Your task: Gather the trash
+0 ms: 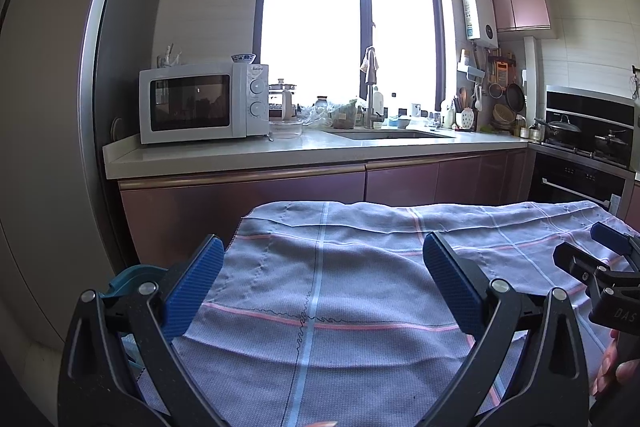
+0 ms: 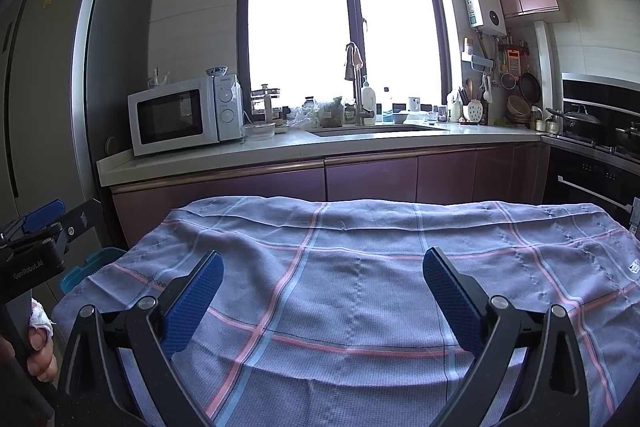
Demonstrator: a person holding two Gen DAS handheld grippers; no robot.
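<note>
One wide table, draped in a lilac-grey woven cloth (image 2: 360,267) crossed by pink and pale-blue stripes, fills the lower half of both wrist views, and nothing that looks like trash lies on the part of it that shows. One teal hard-plastic container (image 1: 132,273) peeks out just past the cloth's left edge, low beside the table; it may be the bin, though only a corner shows. Two pairs of tongs hang over the cloth: the left tongs (image 1: 324,247) and the right tongs (image 2: 324,261), each with its blue ribbed pads spread wide and nothing between them. One small crumpled white wad (image 2: 40,317), tissue-like, sits against the thumb of the person's left hand (image 2: 38,351) at the table's left corner. It is the only candidate for trash, and I cannot tell whether it is loose paper or a wrap on the finger. If paper, it should be nearly weightless, soft and easily crushed, not slippery; pinching it across its bulkiest middle would likely hold best, since a stray edge could tear.
</note>
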